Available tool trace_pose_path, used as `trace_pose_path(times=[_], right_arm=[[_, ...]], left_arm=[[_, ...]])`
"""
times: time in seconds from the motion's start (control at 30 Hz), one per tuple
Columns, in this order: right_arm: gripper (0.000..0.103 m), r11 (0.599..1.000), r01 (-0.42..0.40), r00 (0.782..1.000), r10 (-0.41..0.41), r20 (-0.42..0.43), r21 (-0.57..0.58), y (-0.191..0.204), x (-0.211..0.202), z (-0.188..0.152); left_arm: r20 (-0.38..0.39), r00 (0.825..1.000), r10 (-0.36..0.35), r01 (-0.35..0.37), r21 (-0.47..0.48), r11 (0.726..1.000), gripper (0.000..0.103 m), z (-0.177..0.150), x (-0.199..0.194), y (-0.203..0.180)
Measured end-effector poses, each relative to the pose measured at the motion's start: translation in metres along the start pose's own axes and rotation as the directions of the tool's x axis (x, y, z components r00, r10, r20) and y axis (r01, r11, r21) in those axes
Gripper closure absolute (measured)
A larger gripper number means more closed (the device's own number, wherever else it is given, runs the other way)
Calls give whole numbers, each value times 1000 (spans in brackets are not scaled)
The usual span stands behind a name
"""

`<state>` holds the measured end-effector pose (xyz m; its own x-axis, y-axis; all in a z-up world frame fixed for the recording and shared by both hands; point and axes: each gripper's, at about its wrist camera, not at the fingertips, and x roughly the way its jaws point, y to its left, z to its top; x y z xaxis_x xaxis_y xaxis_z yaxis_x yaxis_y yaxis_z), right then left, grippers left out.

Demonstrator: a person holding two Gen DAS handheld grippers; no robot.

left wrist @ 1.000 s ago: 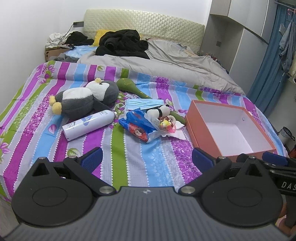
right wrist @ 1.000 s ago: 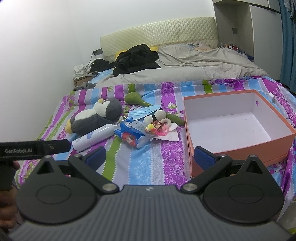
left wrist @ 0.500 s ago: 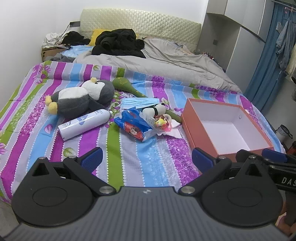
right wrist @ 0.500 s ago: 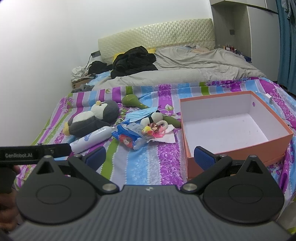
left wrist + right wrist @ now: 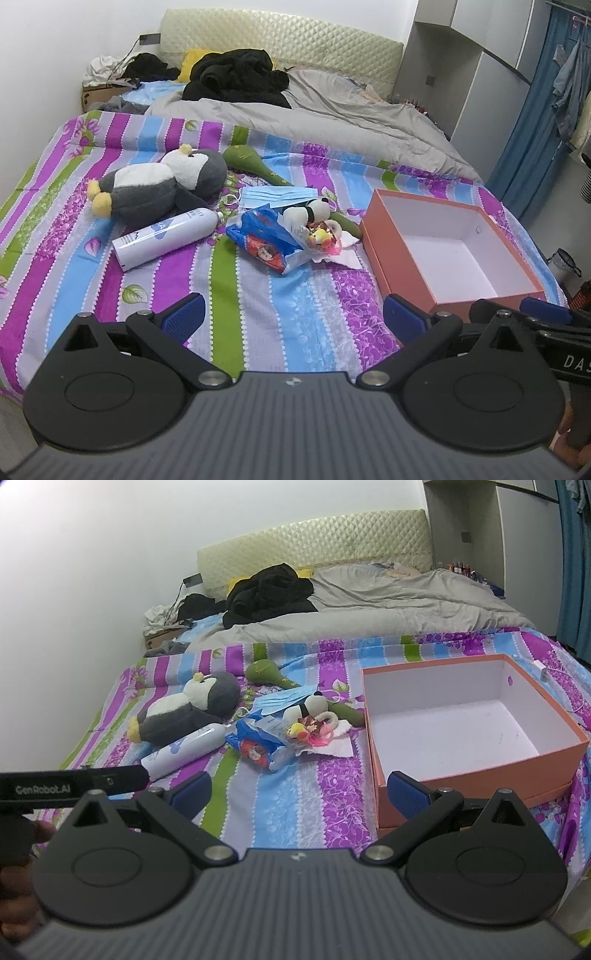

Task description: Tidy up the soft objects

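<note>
Both grippers hang level over the near edge of the bed, pointing forward across the striped sheet point(image 5: 258, 295), and neither touches anything.

In the left wrist view, the left gripper point(image 5: 293, 317) fills the bottom of the frame with its blue-padded fingers point(image 5: 183, 317) spread wide and nothing between them. At the lower right edge of that frame the right gripper's black body crosses in from the side, with a bit of the person's hand under it.

In the right wrist view, the right gripper point(image 5: 299, 794) sits the same way at the bottom of the frame, its fingers point(image 5: 406, 794) wide apart and empty. The left gripper's black bar lies at the left edge, held by a hand point(image 5: 18, 849) in the lower left corner.

The soft things lie in a loose pile at the centre of both frames. A grey and white penguin plush point(image 5: 159, 188) lies on its side at the left of the pile, with a white spray can point(image 5: 168, 238) just in front of it. A green plush point(image 5: 249, 158) lies behind the penguin's head. A blue face mask point(image 5: 277, 195) rests by a small panda plush point(image 5: 306, 212), which sits against a blue plastic bag point(image 5: 266, 243) and a bright little toy bundle point(image 5: 323, 236) on white paper.

The open orange box point(image 5: 399, 258), white inside and empty, stands to the right of the pile, near the right gripper's right finger.

At the top of both frames a grey duvet point(image 5: 314, 110) and black clothes point(image 5: 236, 79) lie by the padded headboard point(image 5: 277, 40).
</note>
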<state>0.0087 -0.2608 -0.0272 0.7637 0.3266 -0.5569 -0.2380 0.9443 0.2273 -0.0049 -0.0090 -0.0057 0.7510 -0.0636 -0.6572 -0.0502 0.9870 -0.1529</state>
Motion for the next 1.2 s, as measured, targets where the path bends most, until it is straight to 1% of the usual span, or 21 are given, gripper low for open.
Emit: trace_pose_path(times=[0.47, 1.2], right_arm=[[0, 1000, -7, 1000, 7, -12, 3, 0, 1, 0], [0, 999, 12, 998, -9, -59, 37, -4, 14, -6]], left_arm=[[-2, 1000, -6, 6, -7, 1000, 0, -2, 3, 0], [-26, 1000, -11, 10, -32, 999, 0, -6, 12, 10]])
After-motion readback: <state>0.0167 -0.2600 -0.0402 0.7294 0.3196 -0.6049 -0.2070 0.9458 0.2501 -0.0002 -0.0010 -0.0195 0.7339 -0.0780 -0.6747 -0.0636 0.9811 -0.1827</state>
